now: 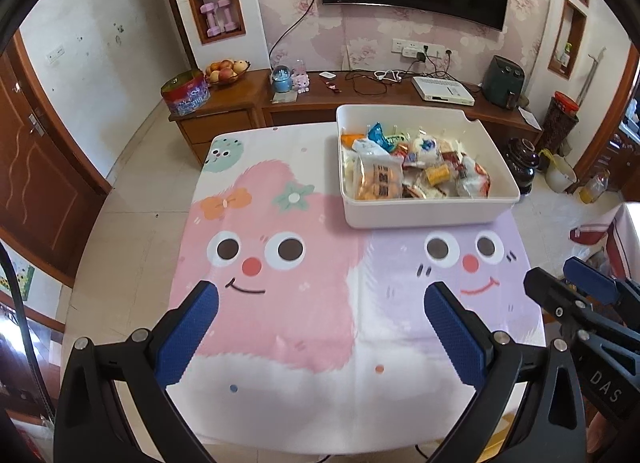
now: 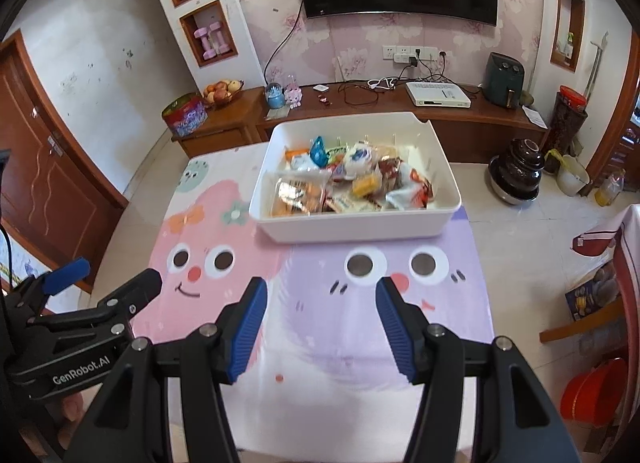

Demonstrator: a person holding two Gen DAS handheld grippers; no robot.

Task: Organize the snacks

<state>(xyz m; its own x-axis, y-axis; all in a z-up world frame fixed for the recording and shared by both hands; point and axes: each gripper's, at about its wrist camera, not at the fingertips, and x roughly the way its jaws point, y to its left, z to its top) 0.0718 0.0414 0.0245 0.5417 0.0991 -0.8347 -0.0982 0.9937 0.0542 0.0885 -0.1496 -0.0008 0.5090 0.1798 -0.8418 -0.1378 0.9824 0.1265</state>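
A white rectangular bin stands at the far right of the table and holds several wrapped snacks. It also shows in the right wrist view, with the snacks piled inside. My left gripper is open and empty, held over the near part of the table. My right gripper is open and empty too, over the near right part. Each gripper shows at the edge of the other's view: the right gripper and the left gripper.
The table wears a cartoon cloth with pink and purple faces. Behind it runs a wooden TV cabinet with a fruit bowl, a tin, cables and a white box. A dark jar and a red bucket stand on the floor at right.
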